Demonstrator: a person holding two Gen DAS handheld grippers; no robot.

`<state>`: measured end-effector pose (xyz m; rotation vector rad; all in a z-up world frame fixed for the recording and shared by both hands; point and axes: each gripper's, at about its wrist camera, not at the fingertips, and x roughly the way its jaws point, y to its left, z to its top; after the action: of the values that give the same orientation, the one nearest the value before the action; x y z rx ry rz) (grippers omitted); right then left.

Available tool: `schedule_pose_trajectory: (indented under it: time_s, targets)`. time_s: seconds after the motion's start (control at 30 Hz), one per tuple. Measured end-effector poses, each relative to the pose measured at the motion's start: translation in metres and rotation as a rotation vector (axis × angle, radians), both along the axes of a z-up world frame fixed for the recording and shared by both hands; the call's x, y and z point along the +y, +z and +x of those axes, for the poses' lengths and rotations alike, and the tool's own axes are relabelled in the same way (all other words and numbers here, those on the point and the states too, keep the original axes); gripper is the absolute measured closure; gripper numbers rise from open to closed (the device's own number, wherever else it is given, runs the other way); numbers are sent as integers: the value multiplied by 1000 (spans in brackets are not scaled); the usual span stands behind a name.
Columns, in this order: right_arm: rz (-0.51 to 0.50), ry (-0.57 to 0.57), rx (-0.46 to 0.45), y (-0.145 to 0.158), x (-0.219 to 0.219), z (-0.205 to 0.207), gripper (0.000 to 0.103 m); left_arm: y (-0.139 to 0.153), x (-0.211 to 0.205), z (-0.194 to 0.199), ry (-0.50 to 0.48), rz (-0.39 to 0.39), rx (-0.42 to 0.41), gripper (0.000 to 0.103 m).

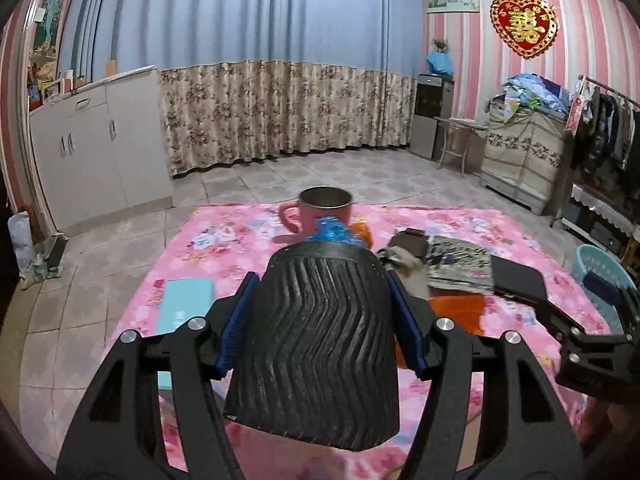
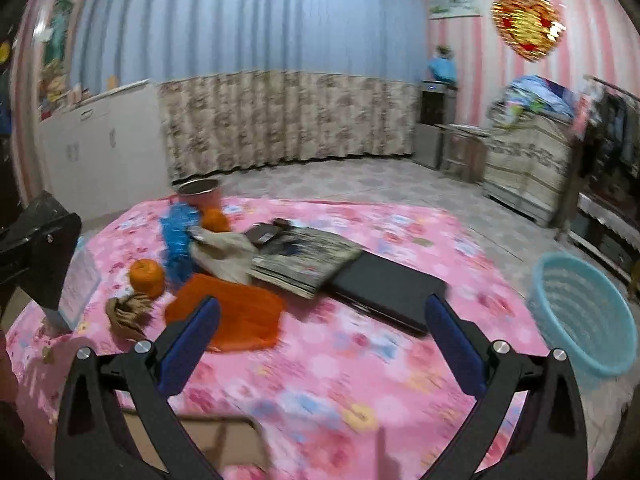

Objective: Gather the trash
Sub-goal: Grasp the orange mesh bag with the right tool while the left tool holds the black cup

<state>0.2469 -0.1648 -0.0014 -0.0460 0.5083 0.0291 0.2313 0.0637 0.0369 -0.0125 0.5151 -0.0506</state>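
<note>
My left gripper is shut on a black ribbed bin, held upright above the pink floral cloth. The bin hides much of the table middle. My right gripper is open and empty above the cloth. On the cloth lie a crumpled blue wrapper, an orange bag, a brown crumpled scrap, a beige crumpled rag and two oranges. The blue wrapper also shows past the bin in the left wrist view.
A pink mug stands at the far edge. A patterned booklet, a black flat case and a teal box lie on the cloth. A light blue basket stands on the floor at the right.
</note>
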Motion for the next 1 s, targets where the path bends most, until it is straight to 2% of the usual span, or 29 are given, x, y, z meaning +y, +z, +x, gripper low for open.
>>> schedule_pose_trajectory:
  time_s: [0.1, 0.3, 0.43, 0.57, 0.6, 0.73, 0.87, 0.93, 1.0]
  targets:
    - [-13, 72, 60, -8, 19, 24, 4, -5, 11, 6, 13, -1, 12, 41]
    - [-48, 147, 135, -24, 40, 56, 4, -8, 20, 12, 12, 1, 22, 41]
    - [-99, 207, 199, -36, 49, 60, 4, -10, 21, 13, 14, 0, 25, 41]
    - [-119, 228, 207, -39, 50, 56, 4, -13, 20, 15, 10, -3, 33, 41]
    - [-117, 238, 212, -40, 49, 54, 8, -14, 20, 15, 10, -3, 33, 41]
    - [-109, 282, 251, -44, 51, 52, 41, -16, 20, 15, 6, -10, 38, 41]
    - [-106, 325, 264, -47, 57, 52, 63, -16, 20, 15, 6, -10, 37, 41]
    - [-85, 339, 267, -47, 56, 52, 80, -16, 20, 15, 5, -9, 39, 41]
    - [-63, 345, 268, -46, 55, 52, 85, -17, 19, 15, 6, -8, 39, 41]
